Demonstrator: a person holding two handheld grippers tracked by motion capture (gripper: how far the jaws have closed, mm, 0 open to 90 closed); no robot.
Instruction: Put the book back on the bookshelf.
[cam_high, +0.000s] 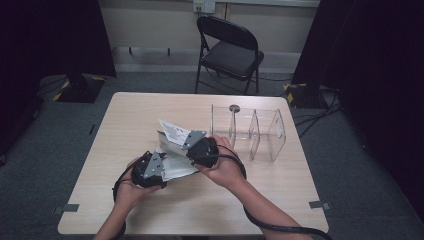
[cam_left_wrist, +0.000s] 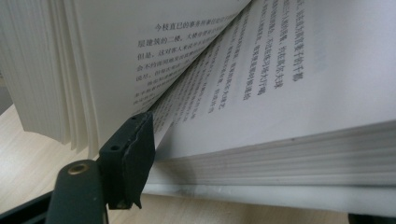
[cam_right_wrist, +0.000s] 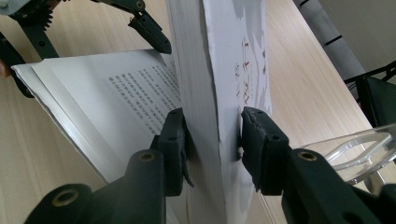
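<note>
An open white book (cam_high: 172, 150) with printed text lies on the wooden table (cam_high: 150, 110). My right gripper (cam_right_wrist: 212, 135) is shut on a thick upright stack of pages with the cover (cam_right_wrist: 233, 70), one pad on each side. The other half of the book (cam_left_wrist: 289, 93) lies flat between the jaws of my left gripper (cam_left_wrist: 252, 179). One left finger (cam_left_wrist: 133, 149) rests at the crease above the open page, and that finger (cam_right_wrist: 149, 30) shows again in the right gripper view. Whether the left pads press on the pages is unclear. In the high view both grippers (cam_high: 167, 165) (cam_high: 182, 142) meet at the book.
A clear acrylic divider rack (cam_high: 250, 132) stands on the table just right of the book, close to my right hand. A black folding chair (cam_high: 230, 50) stands behind the table. Dark curtains hang on both sides.
</note>
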